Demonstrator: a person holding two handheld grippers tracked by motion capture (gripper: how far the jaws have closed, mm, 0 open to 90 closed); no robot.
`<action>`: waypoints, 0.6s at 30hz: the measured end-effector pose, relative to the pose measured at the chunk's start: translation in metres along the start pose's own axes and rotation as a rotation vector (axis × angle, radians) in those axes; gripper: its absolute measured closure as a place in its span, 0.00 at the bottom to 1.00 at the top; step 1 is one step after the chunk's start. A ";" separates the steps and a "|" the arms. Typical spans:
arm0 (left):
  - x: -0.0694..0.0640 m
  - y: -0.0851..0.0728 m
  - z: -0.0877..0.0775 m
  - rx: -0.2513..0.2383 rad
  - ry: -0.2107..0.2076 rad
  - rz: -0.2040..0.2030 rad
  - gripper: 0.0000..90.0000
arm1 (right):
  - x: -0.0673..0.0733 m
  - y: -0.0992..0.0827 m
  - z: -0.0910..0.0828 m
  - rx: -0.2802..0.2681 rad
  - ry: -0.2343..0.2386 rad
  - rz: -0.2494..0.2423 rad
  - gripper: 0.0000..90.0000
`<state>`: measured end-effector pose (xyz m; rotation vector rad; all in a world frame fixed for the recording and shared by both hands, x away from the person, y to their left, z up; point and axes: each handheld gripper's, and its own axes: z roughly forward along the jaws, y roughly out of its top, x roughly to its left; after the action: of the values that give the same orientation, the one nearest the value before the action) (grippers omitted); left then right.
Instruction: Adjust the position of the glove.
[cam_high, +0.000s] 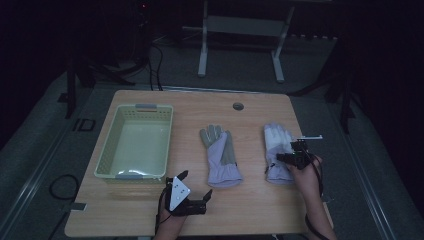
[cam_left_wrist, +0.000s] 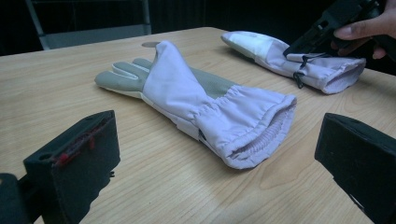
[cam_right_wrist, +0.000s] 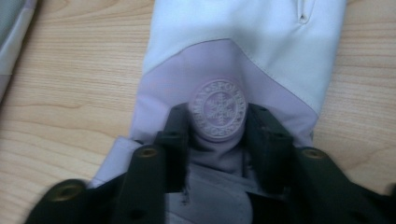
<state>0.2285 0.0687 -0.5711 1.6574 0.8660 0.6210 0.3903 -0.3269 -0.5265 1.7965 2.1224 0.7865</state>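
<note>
The right gripper (cam_right_wrist: 217, 135) pinches the right glove (cam_high: 278, 150) at its cuff emblem, seemingly to lift it, while the left gripper (cam_left_wrist: 219, 154) waits spread, facing the other glove (cam_left_wrist: 201, 100).

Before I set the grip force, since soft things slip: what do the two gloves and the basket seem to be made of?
Right glove: smooth woven fabric, matte, pale lilac and white, with a rubbery-looking embossed round badge.
Middle glove: same fabric, gathered elastic cuff; its grey palm looks suede-like, though that is uncertain.
Basket: pale green moulded plastic, slightly glossy, with perforated walls.
</note>
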 end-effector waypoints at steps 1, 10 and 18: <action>0.000 0.000 0.000 0.000 0.000 0.000 0.00 | 0.000 0.000 0.000 0.000 0.000 0.000 0.73; 0.000 0.000 0.000 -0.002 0.003 -0.005 0.00 | 0.018 0.015 -0.029 -0.022 0.000 -0.031 0.89; 0.000 0.000 0.000 -0.001 0.004 -0.005 0.00 | 0.040 0.042 -0.077 -0.119 0.014 -0.037 0.89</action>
<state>0.2286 0.0690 -0.5711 1.6532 0.8728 0.6211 0.3765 -0.3027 -0.4340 1.6918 2.0649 0.8988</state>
